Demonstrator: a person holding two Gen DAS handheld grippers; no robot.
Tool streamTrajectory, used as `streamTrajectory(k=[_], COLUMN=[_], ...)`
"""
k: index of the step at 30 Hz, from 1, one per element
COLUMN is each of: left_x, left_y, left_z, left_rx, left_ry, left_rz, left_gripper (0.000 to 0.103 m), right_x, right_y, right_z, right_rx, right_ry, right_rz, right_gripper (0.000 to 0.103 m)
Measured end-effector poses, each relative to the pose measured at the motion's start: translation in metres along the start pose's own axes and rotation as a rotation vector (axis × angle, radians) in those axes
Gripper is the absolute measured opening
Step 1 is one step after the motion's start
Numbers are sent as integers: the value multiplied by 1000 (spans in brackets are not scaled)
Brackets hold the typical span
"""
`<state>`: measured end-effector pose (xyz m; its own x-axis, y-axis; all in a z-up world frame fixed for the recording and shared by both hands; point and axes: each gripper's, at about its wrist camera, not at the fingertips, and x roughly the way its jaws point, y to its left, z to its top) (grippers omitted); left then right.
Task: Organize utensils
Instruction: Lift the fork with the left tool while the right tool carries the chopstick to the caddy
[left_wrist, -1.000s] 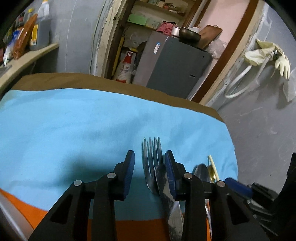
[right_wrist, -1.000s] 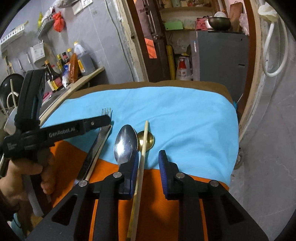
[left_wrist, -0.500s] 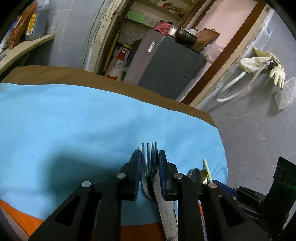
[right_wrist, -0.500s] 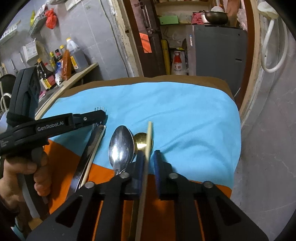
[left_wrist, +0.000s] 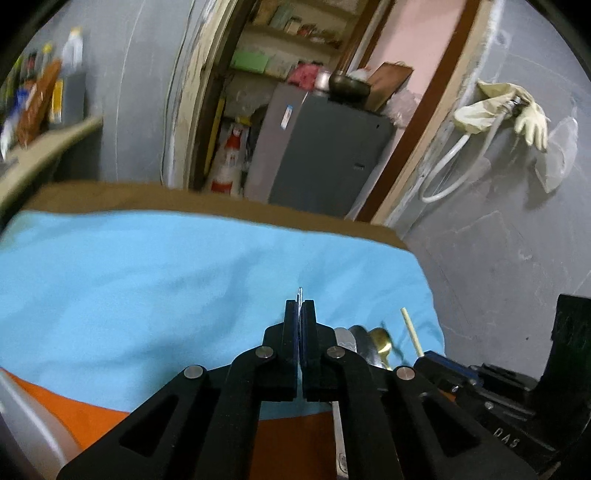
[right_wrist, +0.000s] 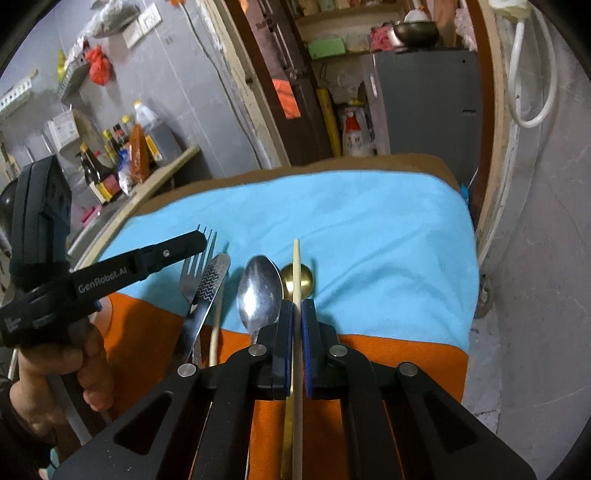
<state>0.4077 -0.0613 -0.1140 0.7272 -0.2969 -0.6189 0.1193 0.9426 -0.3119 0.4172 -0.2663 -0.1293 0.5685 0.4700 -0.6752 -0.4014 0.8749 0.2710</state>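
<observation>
Utensils lie in a row on a light blue cloth (right_wrist: 369, 229) laid over an orange one (right_wrist: 388, 354). My left gripper (left_wrist: 300, 306) is shut on a steel fork (left_wrist: 300, 291), which shows edge-on between the pads. From the right wrist the fork (right_wrist: 194, 266) hangs tilted at the left gripper (right_wrist: 199, 240), over a patterned knife (right_wrist: 212, 280). My right gripper (right_wrist: 296, 306) is shut on a pale chopstick (right_wrist: 296, 266) that crosses a gold spoon (right_wrist: 304, 280). Beside them lie a silver spoon (right_wrist: 258, 291) and a second chopstick (right_wrist: 216, 325).
A hand (right_wrist: 55, 373) holds the left gripper's handle. A shelf with bottles (right_wrist: 122, 158) runs along the left wall. A grey cabinet (left_wrist: 321, 147) stands beyond the table's far brown edge (left_wrist: 221, 203). The blue cloth's far half is bare.
Both grippers closed: the left on the fork, the right on the chopstick. The left gripper then rose, and the fork turned onto its edge between the pads.
</observation>
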Motion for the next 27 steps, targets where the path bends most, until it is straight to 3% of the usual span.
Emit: streamTrajectory(k=[8, 15, 27], left_x=[-58, -101, -189], left_y=[-32, -36, -17], left_z=[-13, -12, 13], left_rx=[108, 108, 137], left_ry=[-253, -431, -558], left_rz=[40, 51, 105], left_gripper=[0, 0, 0], right_x=[-49, -81, -111], right_y=[9, 24, 82], right_z=[-6, 4, 33], right_rx=[38, 52, 45], right_ry=[-256, -431, -622], right_rz=[69, 96, 193], right_gripper=[3, 3, 3])
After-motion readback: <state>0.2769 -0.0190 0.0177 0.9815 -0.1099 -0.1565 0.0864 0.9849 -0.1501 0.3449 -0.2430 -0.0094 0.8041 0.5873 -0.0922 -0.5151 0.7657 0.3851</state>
